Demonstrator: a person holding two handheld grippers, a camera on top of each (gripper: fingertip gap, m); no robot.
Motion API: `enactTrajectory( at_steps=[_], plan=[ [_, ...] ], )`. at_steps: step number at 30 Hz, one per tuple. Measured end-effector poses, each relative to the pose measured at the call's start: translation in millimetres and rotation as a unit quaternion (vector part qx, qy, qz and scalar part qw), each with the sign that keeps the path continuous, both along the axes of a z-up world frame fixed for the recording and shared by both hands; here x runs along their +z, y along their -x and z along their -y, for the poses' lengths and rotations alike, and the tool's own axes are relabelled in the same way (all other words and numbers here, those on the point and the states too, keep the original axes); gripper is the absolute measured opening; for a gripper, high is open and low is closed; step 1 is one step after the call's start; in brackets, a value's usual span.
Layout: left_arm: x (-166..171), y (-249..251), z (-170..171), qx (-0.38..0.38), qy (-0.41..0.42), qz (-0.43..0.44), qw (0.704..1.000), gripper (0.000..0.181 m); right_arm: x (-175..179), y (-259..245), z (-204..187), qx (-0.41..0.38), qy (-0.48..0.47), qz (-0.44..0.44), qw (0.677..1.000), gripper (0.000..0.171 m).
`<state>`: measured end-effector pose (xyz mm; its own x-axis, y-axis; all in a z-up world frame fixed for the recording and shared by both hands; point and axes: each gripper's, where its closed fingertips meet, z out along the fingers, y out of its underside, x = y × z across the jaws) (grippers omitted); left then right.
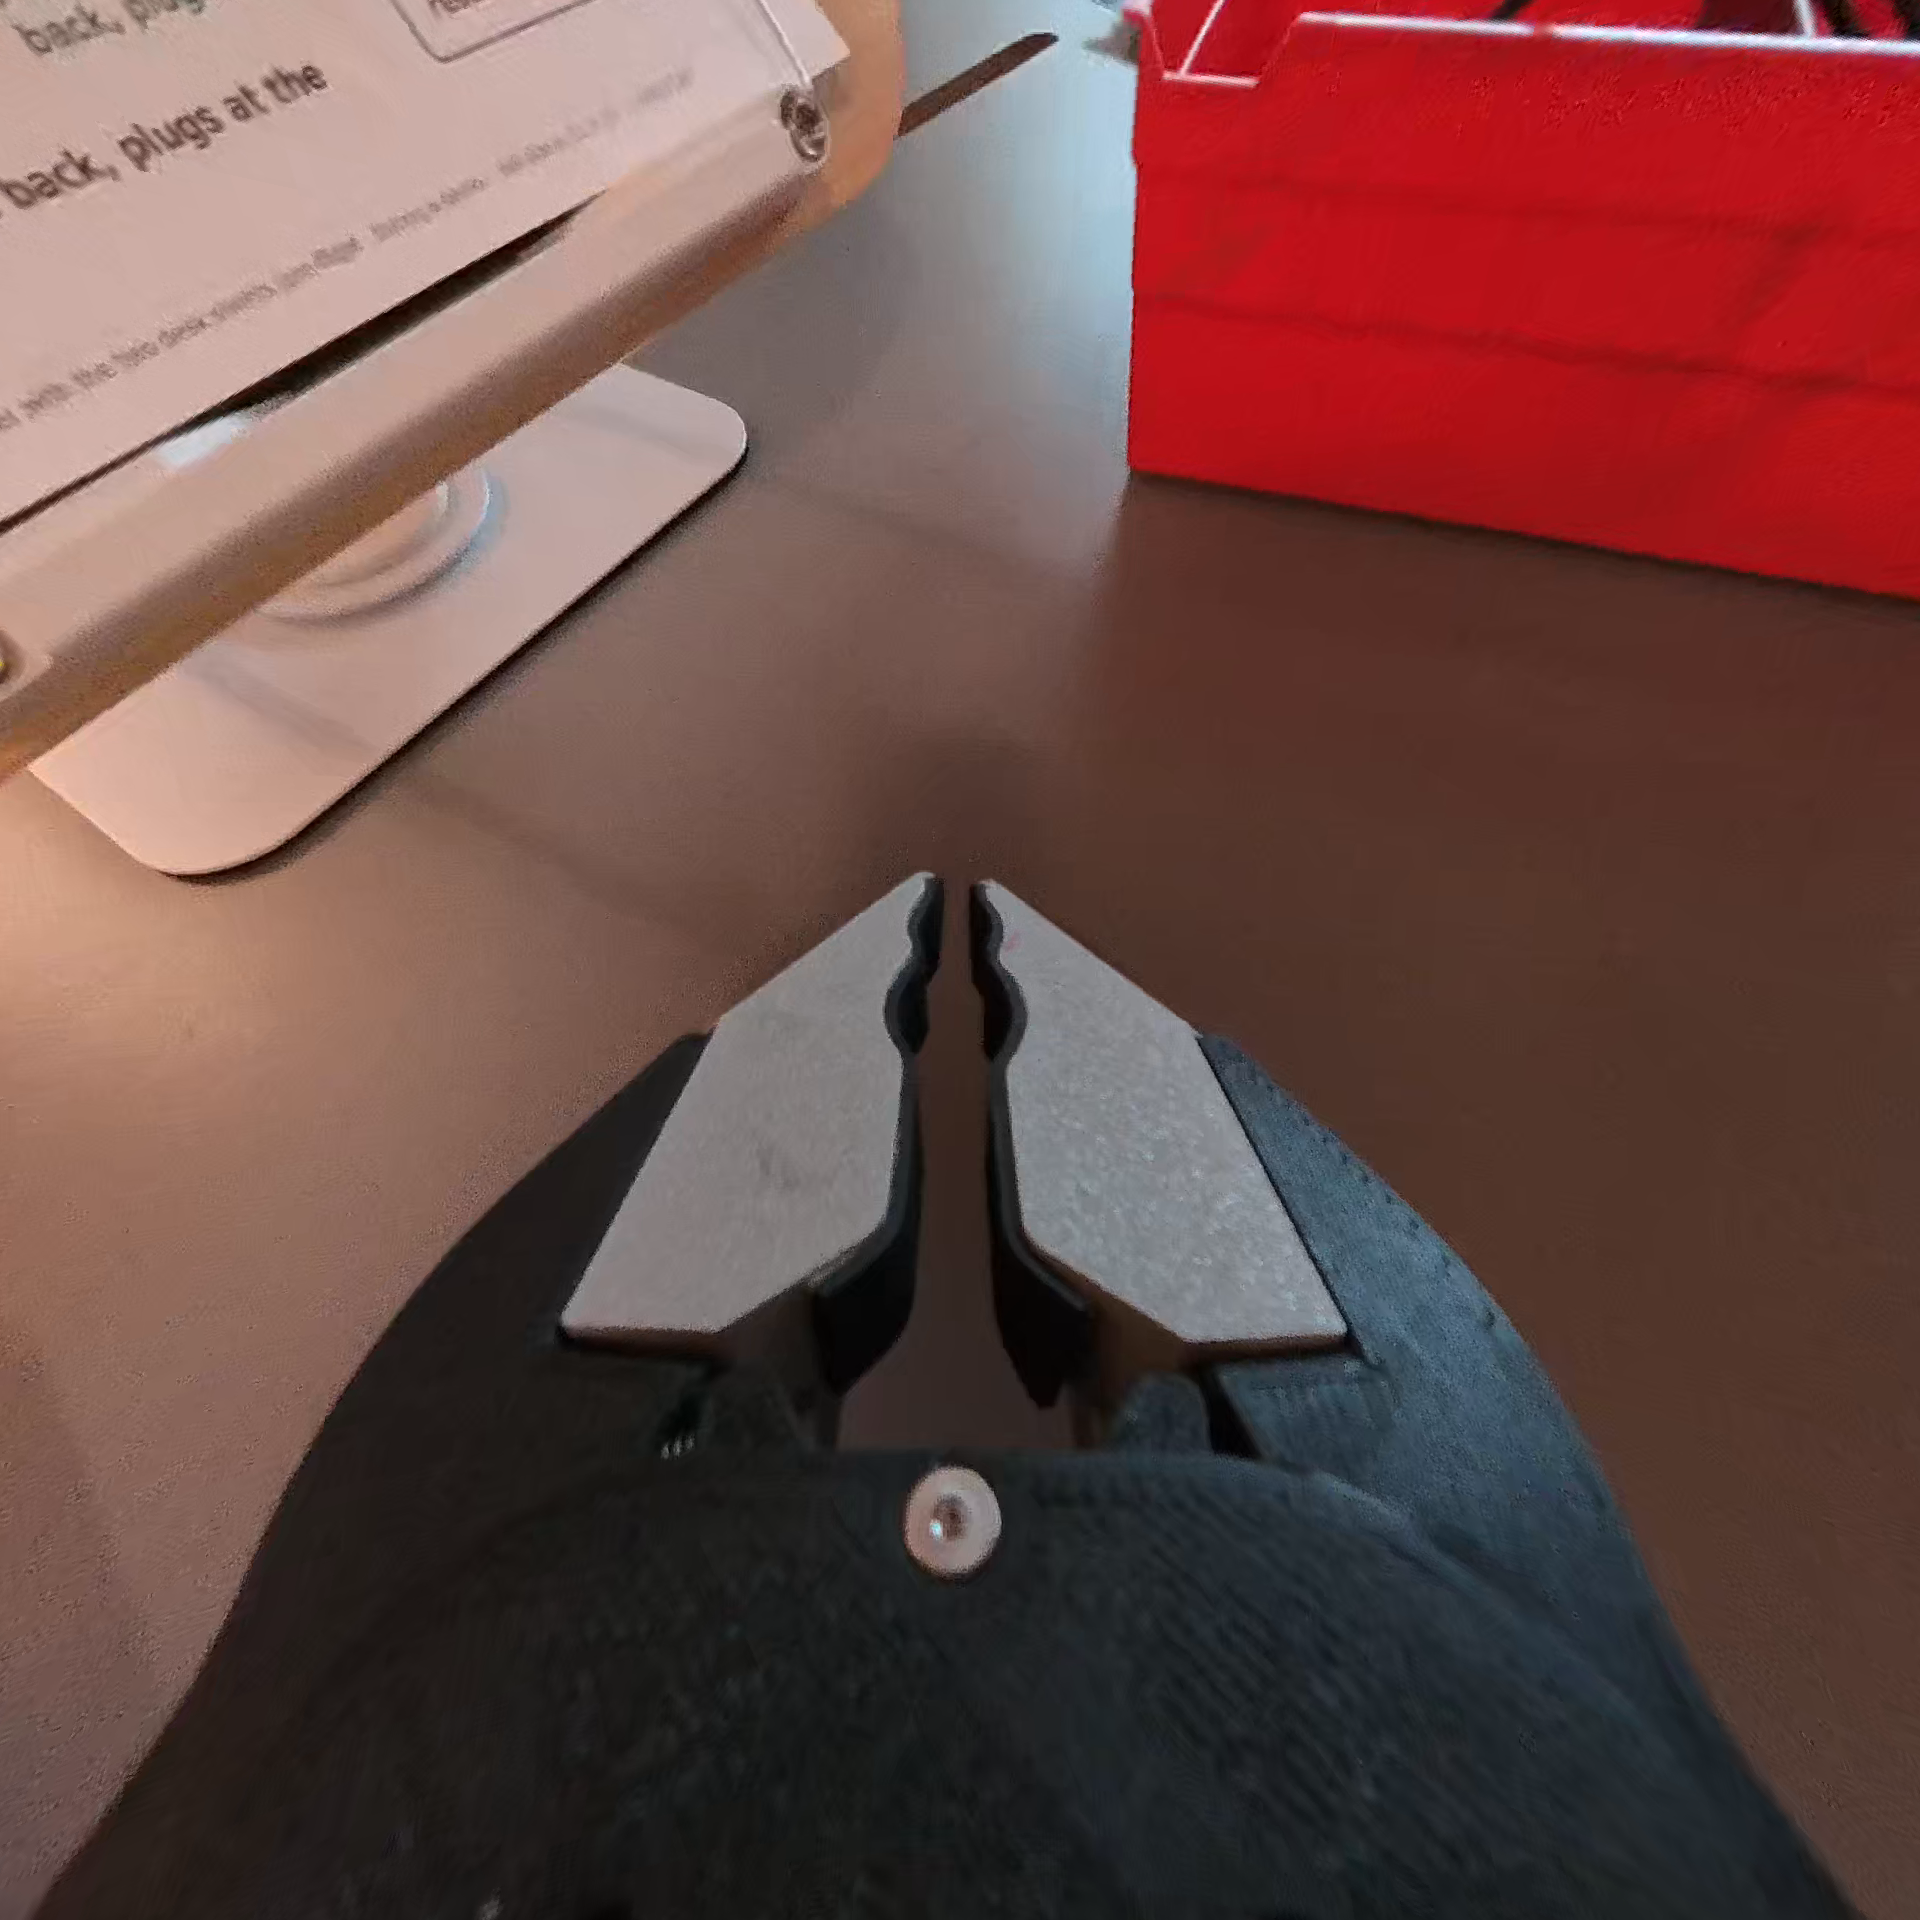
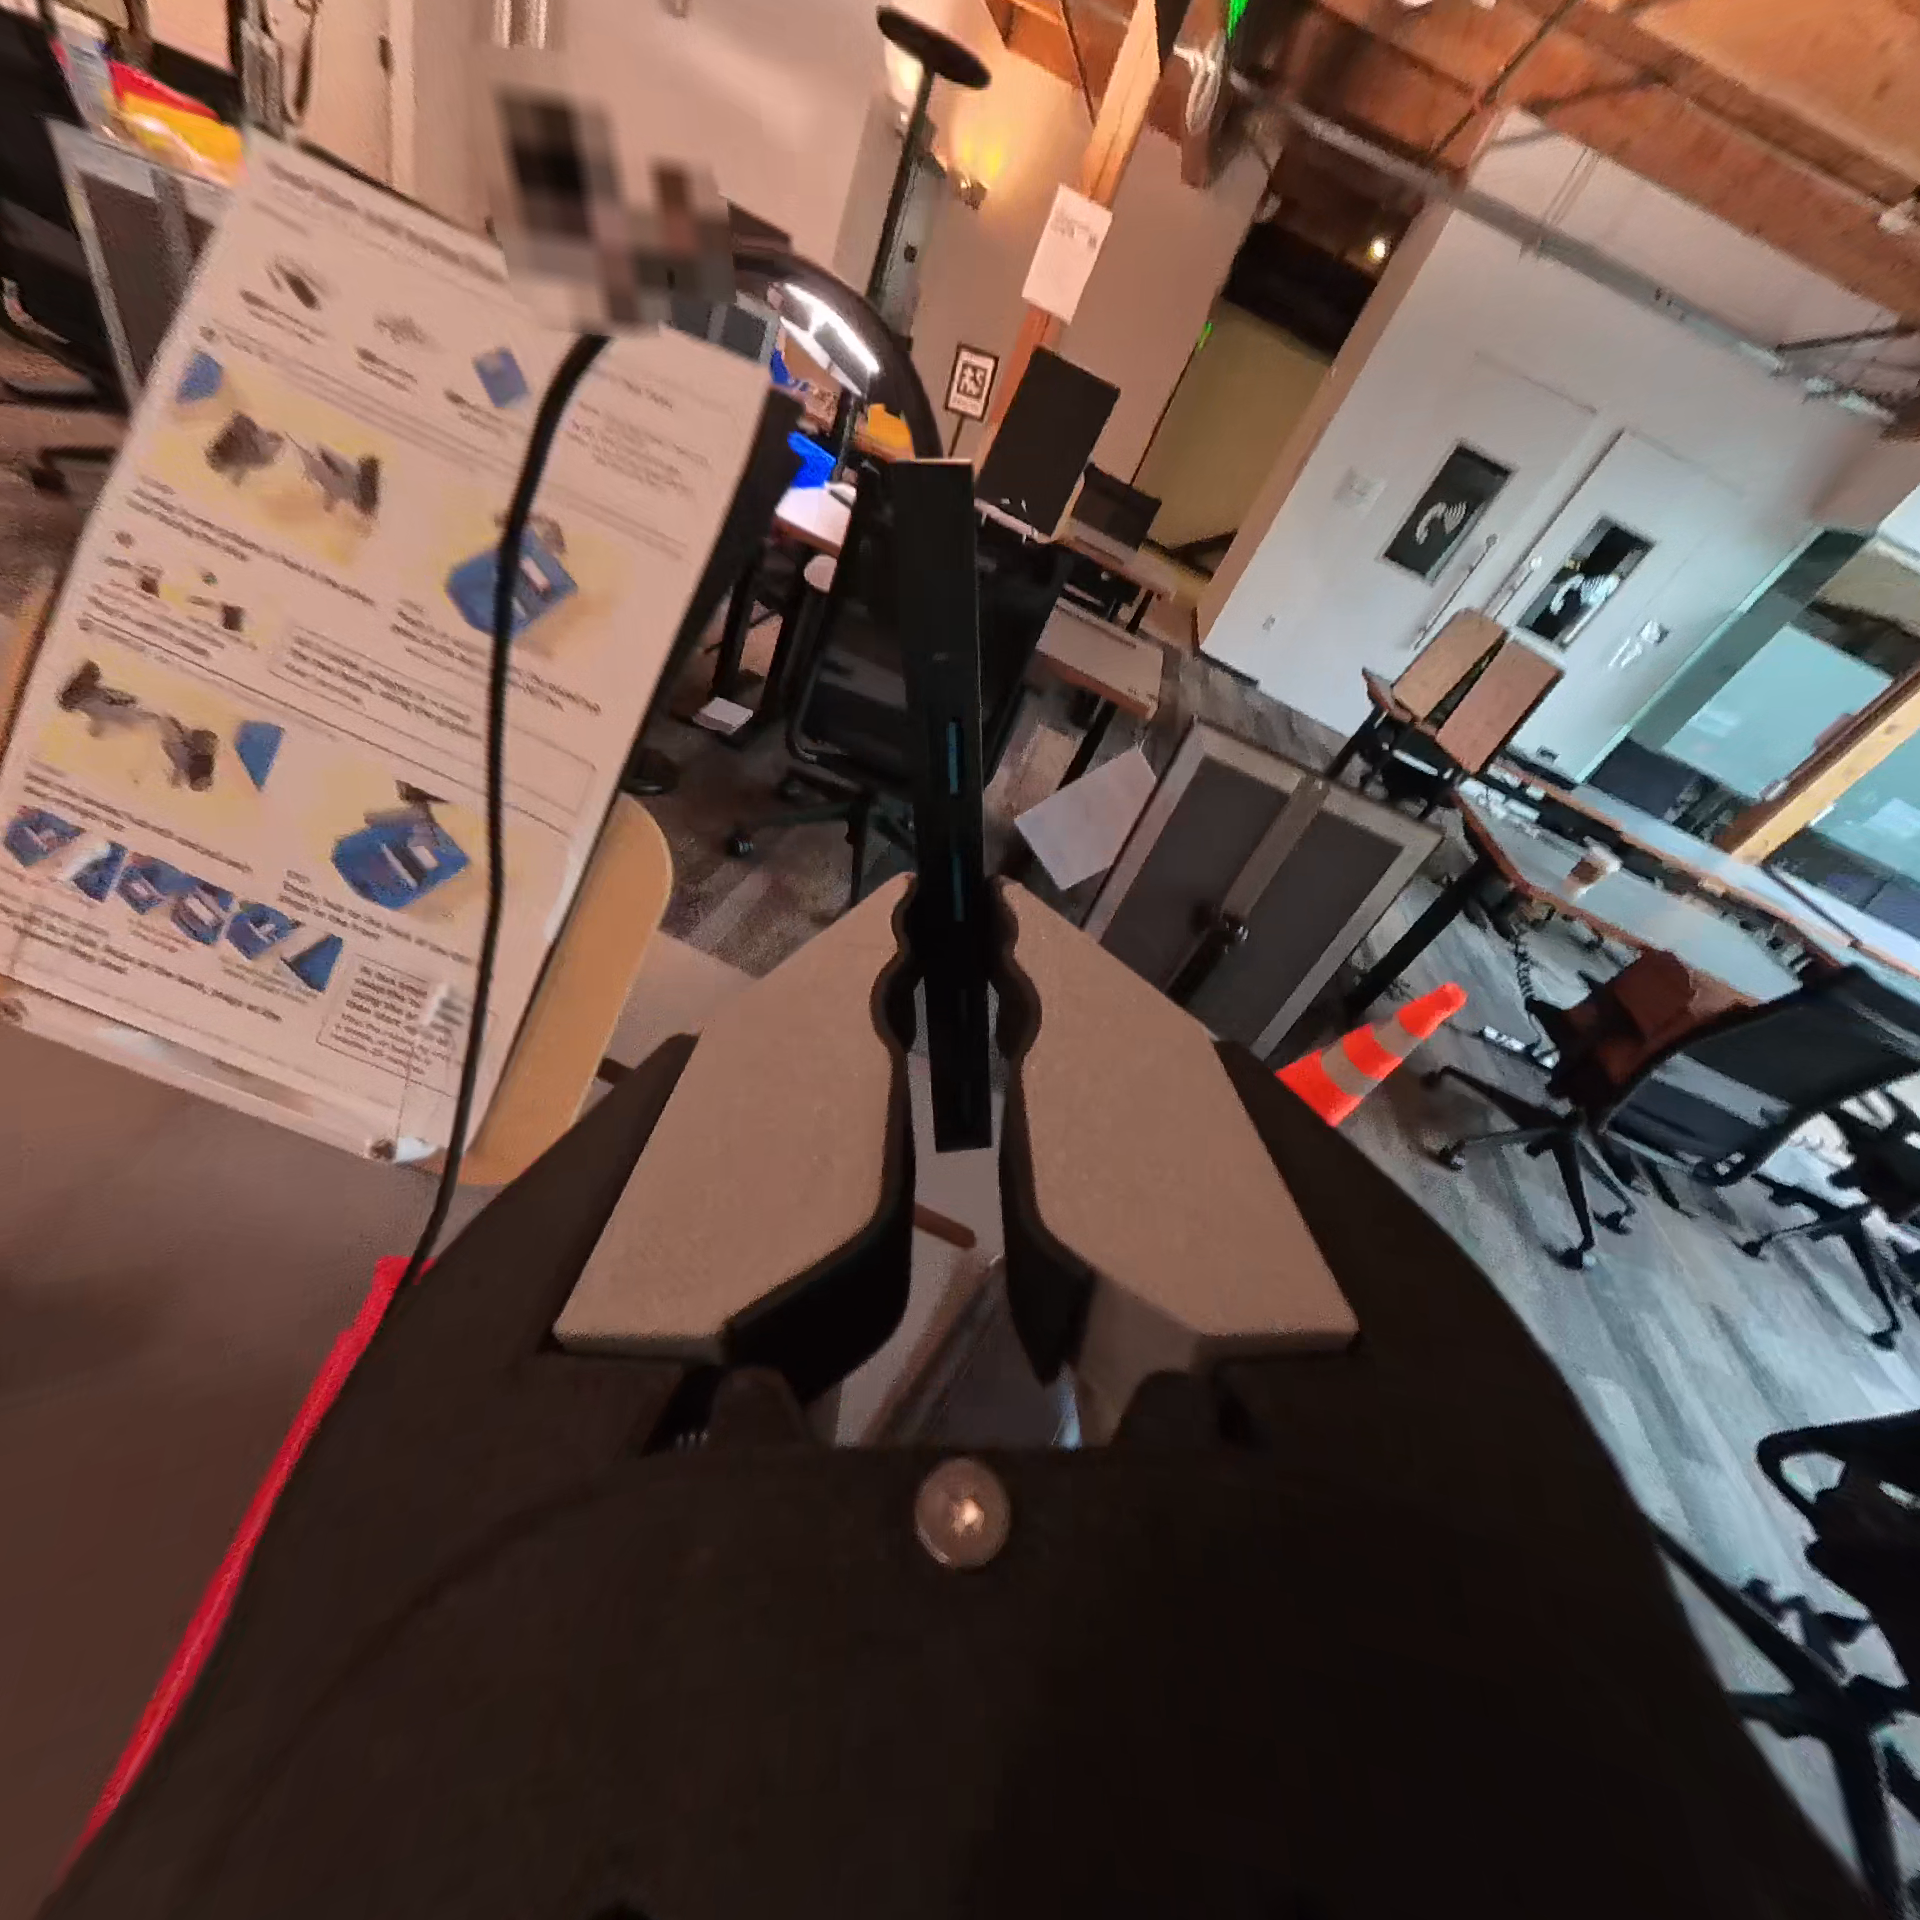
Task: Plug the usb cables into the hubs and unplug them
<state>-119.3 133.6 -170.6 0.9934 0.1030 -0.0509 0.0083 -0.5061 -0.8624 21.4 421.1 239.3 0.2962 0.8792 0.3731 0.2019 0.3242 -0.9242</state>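
Observation:
In the right wrist view my right gripper (image 2: 954, 914) is shut on a slim black usb hub (image 2: 940, 644) and holds it upright in the air, well above the table. The hub's thin black cable (image 2: 499, 727) arcs from the upper left down past the left of the gripper. In the left wrist view my left gripper (image 1: 956, 894) is shut and empty, its tips almost touching, low over the dark brown table (image 1: 1351, 831). A red bin (image 1: 1507, 281) stands on the table at the far right of that view; its contents are hidden.
A white instruction sign on a stand (image 1: 343, 312) rises at the left of the left gripper, its flat base (image 1: 312, 707) on the table. The same sign (image 2: 343, 644) shows left in the right wrist view. A red bin edge (image 2: 270, 1475) lies below. Office chairs, desks and an orange cone (image 2: 1371, 1049) stand beyond. My hands' fingertips stand some 50 centimeters from each other.

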Motion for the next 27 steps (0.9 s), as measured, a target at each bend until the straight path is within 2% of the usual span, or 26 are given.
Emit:
enactTrajectory(
  at_steps=[3, 7, 10, 12, 14, 17, 19, 22, 23, 25, 27],
  plan=[
    [4.9, 2.3, 0.0, 0.002, -0.019, 0.024, 1.000, 0.002, -23.4, -6.2, -20.2, 0.005, 0.028, -0.021, 0.999, 0.007],
    [4.5, 1.8, -2.5, -0.001, -0.017, 0.026, 1.000, 0.002, -52.6, -6.8, -35.7, 0.007, 0.035, 0.003, 0.999, 0.007],
    [3.6, -0.9, -4.1, -0.005, -0.012, 0.017, 1.000, 0.002, -89.8, 8.1, -14.4, 0.077, 0.009, 0.085, 0.993, 0.007],
    [2.9, -2.0, -4.5, -0.007, -0.010, 0.015, 1.000, 0.002, -128.6, 15.4, -7.4, 0.084, -0.040, 0.180, 0.979, 0.006],
    [2.8, -2.4, -4.0, -0.007, -0.009, 0.014, 1.000, 0.002, -175.5, 18.5, 5.0, 0.117, -0.096, 0.286, 0.946, 0.007],
    [3.5, -1.6, -2.6, -0.006, -0.011, 0.016, 1.000, 0.002, -247.2, 8.7, 18.7, 0.161, -0.130, 0.436, 0.876, 0.007],
    [4.5, -1.0, -2.6, -0.006, -0.014, 0.019, 1.000, 0.002, -285.8, 5.1, 27.4, 0.178, -0.123, 0.497, 0.840, 0.007],
    [3.4, -2.6, -4.1, -0.009, -0.013, 0.025, 1.000, 0.003, -334.5, 10.1, 41.1, 0.186, -0.086, 0.550, 0.810, 0.007],
    [2.4, -3.2, -4.2, -0.010, -0.010, 0.023, 1.000, 0.003, -349.6, 12.3, 37.0, 0.167, -0.085, 0.569, 0.801, 0.009],
    [1.7, -3.8, -3.9, -0.011, -0.007, 0.018, 1.000, 0.003, -372.7, 10.2, 8.9, 0.083, -0.112, 0.622, 0.770, 0.022],
    [1.5, -3.6, -3.1, -0.011, -0.006, 0.017, 1.000, 0.003, -370.7, 9.6, -17.9, 0.005, -0.151, 0.645, 0.749, 0.027]
  ],
)
